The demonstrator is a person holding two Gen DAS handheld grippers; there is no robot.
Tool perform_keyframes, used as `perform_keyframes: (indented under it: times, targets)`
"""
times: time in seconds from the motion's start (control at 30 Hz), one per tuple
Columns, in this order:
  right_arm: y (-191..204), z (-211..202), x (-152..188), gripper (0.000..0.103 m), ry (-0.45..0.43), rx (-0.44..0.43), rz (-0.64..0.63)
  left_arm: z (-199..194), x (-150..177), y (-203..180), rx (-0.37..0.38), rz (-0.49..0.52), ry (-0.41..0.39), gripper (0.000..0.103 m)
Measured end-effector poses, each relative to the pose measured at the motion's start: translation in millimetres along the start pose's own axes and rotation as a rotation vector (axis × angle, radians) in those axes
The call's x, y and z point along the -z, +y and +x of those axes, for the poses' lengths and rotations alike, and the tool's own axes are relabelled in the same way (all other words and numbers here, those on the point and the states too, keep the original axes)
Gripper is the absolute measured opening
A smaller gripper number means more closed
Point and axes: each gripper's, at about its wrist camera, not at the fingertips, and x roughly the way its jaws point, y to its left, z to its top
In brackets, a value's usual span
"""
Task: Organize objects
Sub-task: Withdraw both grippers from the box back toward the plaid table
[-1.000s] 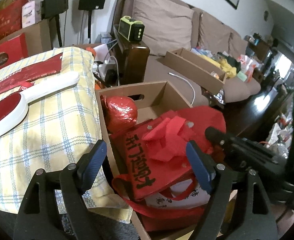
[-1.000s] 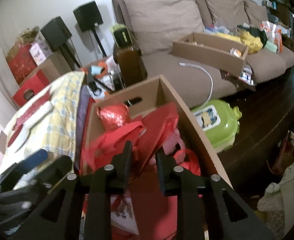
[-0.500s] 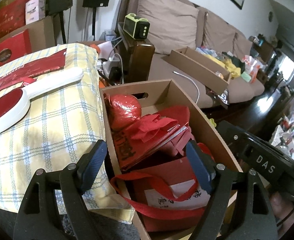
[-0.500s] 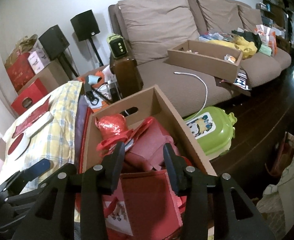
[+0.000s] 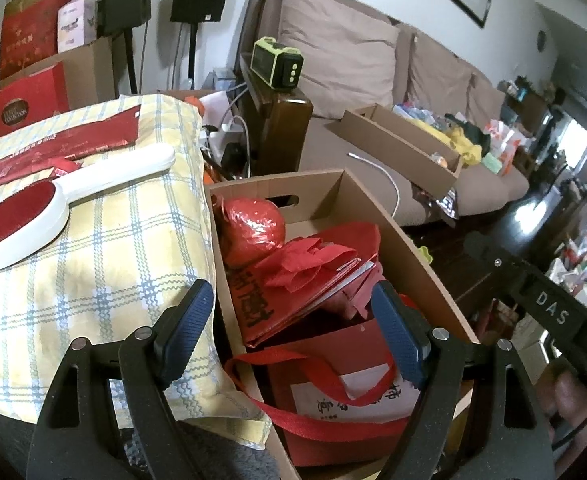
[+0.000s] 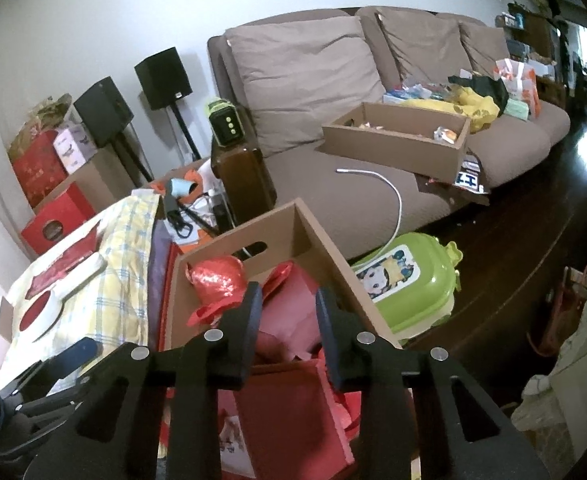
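Note:
An open cardboard box [image 5: 393, 232] holds a red foil ball [image 5: 253, 224], a stack of red paper decorations [image 5: 305, 280] and a red gift bag [image 5: 333, 360] with a looped handle. My left gripper [image 5: 289, 320] hangs open above the box's near left wall, its blue pads wide apart and bare. My right gripper [image 6: 287, 308] hovers above the box [image 6: 321, 248]. Its jaws are closing, and nothing sits between them. The foil ball [image 6: 217, 280] lies just beyond its left finger. The right gripper's black body [image 5: 533, 292] shows at the right edge of the left wrist view.
Left of the box, a yellow checked cloth [image 5: 113, 260] carries a white lint brush [image 5: 53, 200] and red envelopes [image 5: 73, 144]. Behind are a brown sofa [image 6: 313, 72] with a second cardboard box [image 6: 393, 140], a green plastic case [image 6: 405, 280] on the dark floor, and two speakers [image 6: 161, 76].
The red paper stack that the right gripper held above the box now lies inside it. The right gripper let go and drew back; its jaws widened, then narrowed. The left gripper stayed put.

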Motion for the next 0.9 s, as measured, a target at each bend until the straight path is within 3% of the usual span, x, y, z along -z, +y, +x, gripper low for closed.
perform_keyframes:
  times: [0.17, 0.4, 0.7, 0.9]
  targets:
    - [9, -1, 0, 0.014, -0.005, -0.021, -0.045, -21, -8, 1, 0.017, 0.013, -0.075, 0.079]
    - [24, -5, -1, 0.012, -0.016, -0.035, -0.101, -66, -29, 17, -0.039, 0.069, -0.195, 0.079]
    - [65, -31, -11, 0.015, -0.053, -0.114, -0.18, -128, -64, 102, -0.117, -0.072, -0.299, 0.08]
    - [97, -42, -12, 0.016, -0.041, -0.185, -0.212, -146, -74, 195, -0.234, -0.205, -0.348, 0.08]
